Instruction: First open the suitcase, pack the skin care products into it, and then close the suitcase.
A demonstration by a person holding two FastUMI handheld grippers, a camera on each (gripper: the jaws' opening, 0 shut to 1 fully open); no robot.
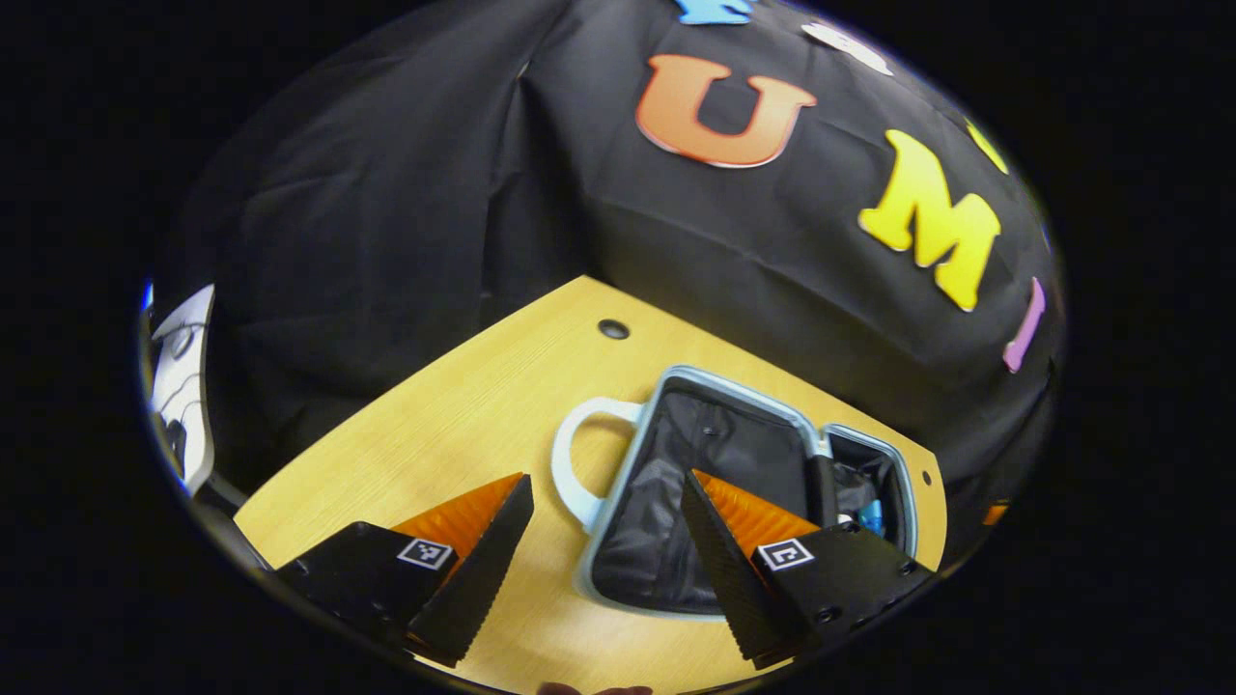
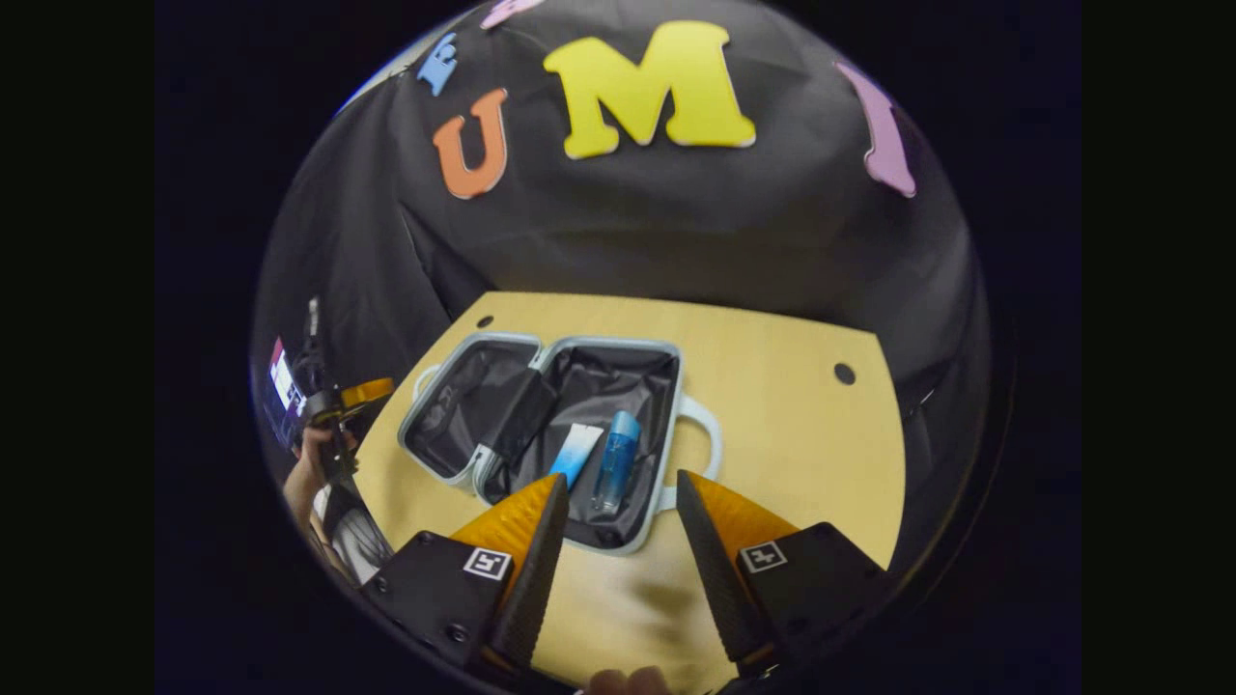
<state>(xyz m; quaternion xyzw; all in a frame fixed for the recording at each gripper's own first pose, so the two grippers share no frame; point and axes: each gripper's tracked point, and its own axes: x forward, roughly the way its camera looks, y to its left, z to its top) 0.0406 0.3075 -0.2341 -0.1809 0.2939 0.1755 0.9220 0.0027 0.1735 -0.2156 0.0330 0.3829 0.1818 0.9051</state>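
The small pale-blue hard-shell suitcase lies open flat on the light wooden table, both halves facing up. Its inside is lined with loose black fabric, and a pale rim runs around each half. A rounded pale handle sticks out from the side of the right half. In this half lie two skin care products side by side: a white tube with a blue lower end and, just beside it, a clear blue bottle with a light blue cap. A black strap crosses the hinge between the halves.

In the right gripper view, the right gripper hangs above the near edge of the suitcase, its fingers wide apart and holding nothing. In the left gripper view, the left gripper is over the handle side of the suitcase, its fingers also spread wide and empty. At the left edge of the right gripper view, a hand holds the other gripper.
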